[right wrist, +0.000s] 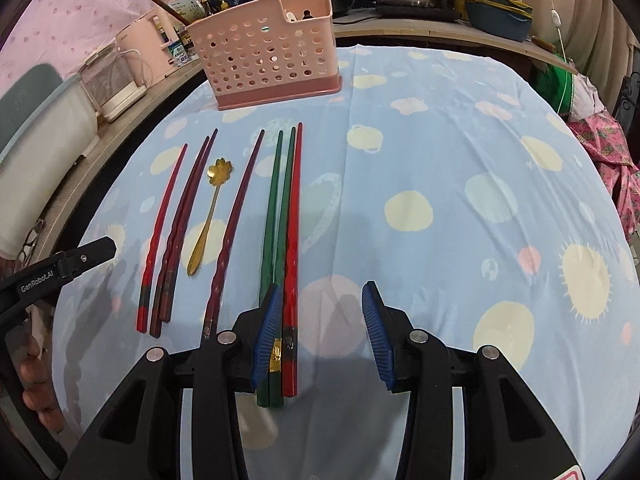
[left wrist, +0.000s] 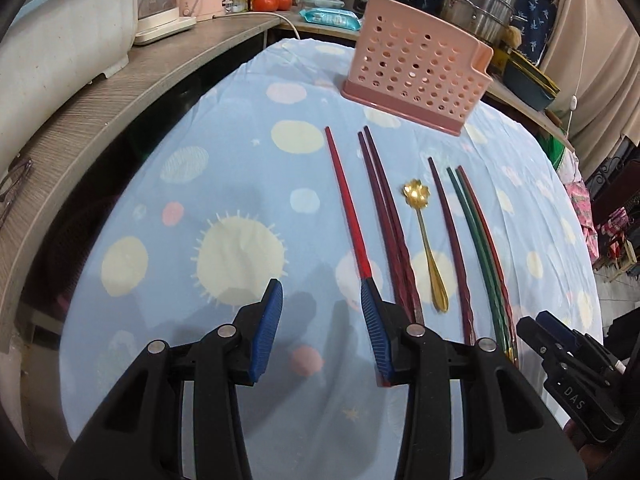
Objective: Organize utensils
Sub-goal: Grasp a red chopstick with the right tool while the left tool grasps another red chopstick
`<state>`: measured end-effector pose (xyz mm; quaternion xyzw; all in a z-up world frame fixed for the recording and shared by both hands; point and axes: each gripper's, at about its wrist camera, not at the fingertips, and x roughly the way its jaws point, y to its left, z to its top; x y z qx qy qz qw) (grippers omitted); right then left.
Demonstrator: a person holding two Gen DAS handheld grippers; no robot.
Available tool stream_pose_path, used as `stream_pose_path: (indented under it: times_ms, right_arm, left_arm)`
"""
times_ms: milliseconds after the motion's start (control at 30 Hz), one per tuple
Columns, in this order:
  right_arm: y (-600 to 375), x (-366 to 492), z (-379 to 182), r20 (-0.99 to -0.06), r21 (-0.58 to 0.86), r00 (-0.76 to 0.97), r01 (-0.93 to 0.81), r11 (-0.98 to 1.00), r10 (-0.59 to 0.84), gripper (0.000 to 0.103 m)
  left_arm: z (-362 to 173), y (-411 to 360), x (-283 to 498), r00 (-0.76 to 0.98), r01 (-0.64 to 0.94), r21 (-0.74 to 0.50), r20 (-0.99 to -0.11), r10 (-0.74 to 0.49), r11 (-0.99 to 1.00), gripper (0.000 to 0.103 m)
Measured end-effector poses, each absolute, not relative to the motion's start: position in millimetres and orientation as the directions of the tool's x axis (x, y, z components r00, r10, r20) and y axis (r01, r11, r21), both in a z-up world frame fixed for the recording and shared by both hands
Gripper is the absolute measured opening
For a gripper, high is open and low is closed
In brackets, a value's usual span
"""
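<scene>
Several chopsticks and a gold flower-bowl spoon (left wrist: 424,232) (right wrist: 208,220) lie in a row on the blue spotted tablecloth (left wrist: 200,200). Behind them stands a pink perforated holder (left wrist: 416,76) (right wrist: 264,60). My left gripper (left wrist: 321,286) hovers open over the near end of the leftmost red chopstick (left wrist: 344,204), whose end runs under the right finger. My right gripper (right wrist: 322,287) is open above the near ends of the two green chopsticks (right wrist: 276,208) and a red chopstick (right wrist: 295,208); that red one shows just inside its left pad. Each gripper shows in the other's view: the right gripper (left wrist: 534,320), the left gripper (right wrist: 100,250).
A pair of maroon chopsticks (left wrist: 384,208) and a single maroon one (left wrist: 450,232) flank the spoon. A wooden shelf (left wrist: 100,100) with appliances runs along the left; steel pots (left wrist: 476,4) and a wipes pack (left wrist: 330,18) stand behind. A person's hand (right wrist: 36,372) holds the left gripper.
</scene>
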<state>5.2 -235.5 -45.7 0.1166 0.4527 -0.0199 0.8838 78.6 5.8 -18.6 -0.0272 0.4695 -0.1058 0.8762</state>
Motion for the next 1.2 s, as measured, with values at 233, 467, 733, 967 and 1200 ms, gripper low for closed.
stream_pose_path:
  times_ms: [233, 467, 733, 967, 1200]
  right_arm:
    - [-230.7, 5.0, -51.5, -0.811, 0.184, 0.581, 0.127, 0.975, 0.077, 0.034]
    - [-234.8, 6.3, -52.5, -0.811, 0.173, 0.582, 0.134, 0.976, 0.064, 0.031]
    - [-228.5, 2.3, -54.5, -0.82, 0.126, 0.57, 0.114, 0.985, 0.039, 0.018]
    - [-226.3, -7.2, -54.9, -0.823, 0.123, 0.567, 0.108, 0.987, 0.04, 0.015]
    - [-222.4, -15.5, -54.9, -0.826, 0.128, 0.561, 0.098, 0.987, 0.051, 0.013]
  left_arm:
    - [-23.4, -0.5, 73.6, 0.52, 0.181, -0.164, -0.821, -0.236, 0.97, 0.039]
    - [-28.1, -4.0, 73.6, 0.497, 0.194, -0.182, -0.829, -0.257, 0.964, 0.039]
    - [-34.3, -11.6, 69.4, 0.473, 0.223, -0.187, -0.837, -0.274, 0.957, 0.039]
    - [-41.0, -15.7, 65.9, 0.454, 0.236, -0.184, -0.847, -0.276, 0.954, 0.039]
    - [-43.0, -17.6, 61.6, 0.456, 0.251, -0.171, -0.848, -0.272, 0.953, 0.038]
